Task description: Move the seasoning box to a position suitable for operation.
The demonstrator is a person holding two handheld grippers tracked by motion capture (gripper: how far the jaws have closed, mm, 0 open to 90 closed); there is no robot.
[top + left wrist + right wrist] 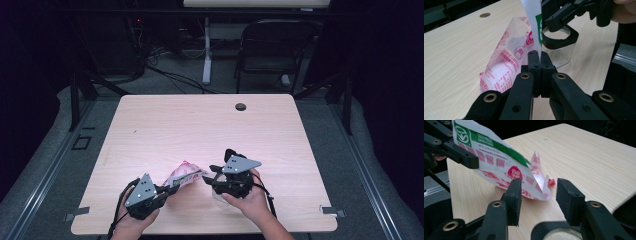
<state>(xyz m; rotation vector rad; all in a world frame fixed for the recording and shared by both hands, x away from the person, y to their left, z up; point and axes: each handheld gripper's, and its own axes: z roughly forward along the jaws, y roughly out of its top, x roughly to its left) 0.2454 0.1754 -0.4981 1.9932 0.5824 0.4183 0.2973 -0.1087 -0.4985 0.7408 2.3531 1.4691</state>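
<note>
A crumpled plastic bag (184, 175) with red print and a green and white top strip lies near the table's front edge. My left gripper (172, 189) is shut on its top edge; in the left gripper view the jaws (539, 53) meet on the white strip of the bag (506, 65). My right gripper (207, 176) stands open just right of the bag. In the right gripper view the bag's lower corner (541, 191) hangs between and just beyond its spread jaws (540, 192), with neither pad touching it. A clear plastic jar (564, 53) stands under the right gripper.
The light wooden table (200, 125) stretches bare toward a round cable hole (241, 106) near the far edge. A dark folding chair (272, 45) and a white desk leg (206, 50) stand beyond it. Metal clips (332, 211) sit at the front corners.
</note>
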